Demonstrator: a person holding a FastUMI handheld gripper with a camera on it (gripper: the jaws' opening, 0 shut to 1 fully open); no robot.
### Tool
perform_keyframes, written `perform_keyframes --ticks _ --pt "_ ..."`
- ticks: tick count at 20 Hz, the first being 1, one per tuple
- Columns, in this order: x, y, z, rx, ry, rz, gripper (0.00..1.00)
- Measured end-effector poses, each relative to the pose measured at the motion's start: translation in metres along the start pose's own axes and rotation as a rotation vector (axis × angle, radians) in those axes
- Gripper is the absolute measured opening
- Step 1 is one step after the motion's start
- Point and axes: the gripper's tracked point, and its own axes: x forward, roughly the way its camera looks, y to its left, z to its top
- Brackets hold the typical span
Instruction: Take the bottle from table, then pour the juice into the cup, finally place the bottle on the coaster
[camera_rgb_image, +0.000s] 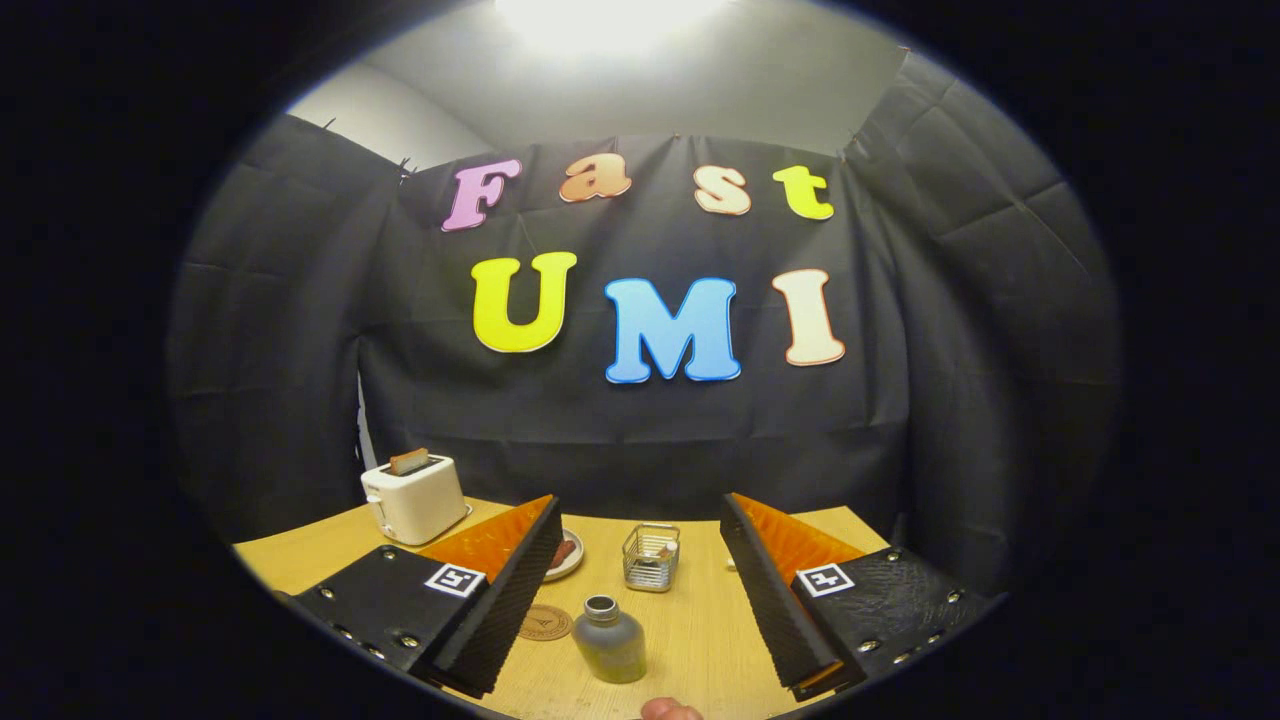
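Bottle (609, 640) stood uncapped between our tongs' (640, 610) wide-open fingers, coaster (545, 622) just beside it. We judged it rigid, smooth, possibly slippery, best gripped around its broad body, kept upright.

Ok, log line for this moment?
phase: approach | gripper: open | bottle: upright between fingers, ungrasped | coaster: beside bottle

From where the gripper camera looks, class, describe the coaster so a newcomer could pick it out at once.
Start at the wooden table in front of the black cloth wall. Between the open gripper fingers stands a grey bottle; the coaster lies flat just beside it, against the finger on the toaster side. It is a thin brown disc with a stamped design, unlike the raised plate and wire basket beyond.
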Motion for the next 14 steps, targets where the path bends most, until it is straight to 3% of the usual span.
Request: perform_keyframes --ticks 7,14 --pt "0.011 0.022 -0.053 -0.02 0.016 0.022 0.97" --pt "0.029 0.018 -0.108 0.004 0.058 -0.012 0.98"
